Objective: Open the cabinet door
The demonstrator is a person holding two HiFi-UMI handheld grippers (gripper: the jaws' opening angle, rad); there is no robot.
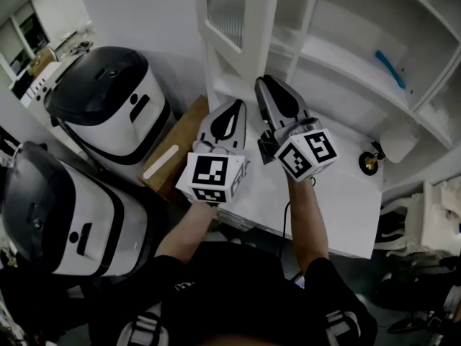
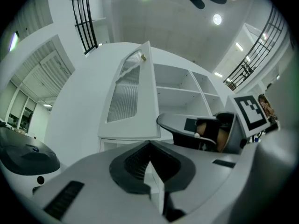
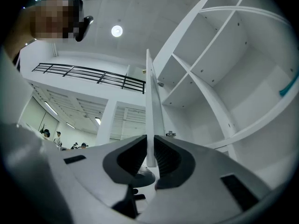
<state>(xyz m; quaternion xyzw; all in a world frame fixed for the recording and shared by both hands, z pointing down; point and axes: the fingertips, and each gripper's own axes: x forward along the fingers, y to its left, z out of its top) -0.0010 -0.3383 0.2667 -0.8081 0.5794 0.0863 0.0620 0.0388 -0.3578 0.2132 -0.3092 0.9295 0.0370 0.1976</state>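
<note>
The white cabinet [image 1: 338, 56] has its ribbed-glass door [image 1: 234, 13] swung out toward me, with bare shelves behind it. My right gripper [image 1: 263, 82] reaches the door's free edge near its bottom corner. In the right gripper view the thin door edge [image 3: 150, 101] stands upright between the jaws, and my right gripper [image 3: 151, 143] is shut on it. My left gripper [image 1: 236, 104] hovers just left of it, below the door, shut with nothing in it. The left gripper view shows its tips meeting [image 2: 149, 144], the door [image 2: 133, 97] ahead and the right gripper [image 2: 205, 129] beside it.
Two white-and-black lidded bins [image 1: 108, 103] [image 1: 57, 207] stand at the left, with a wooden board [image 1: 169, 157] between them and the cabinet. A white counter [image 1: 331, 207] lies under the grippers, with a small brass object [image 1: 370, 163] on it. A blue item [image 1: 389, 67] sits on a shelf.
</note>
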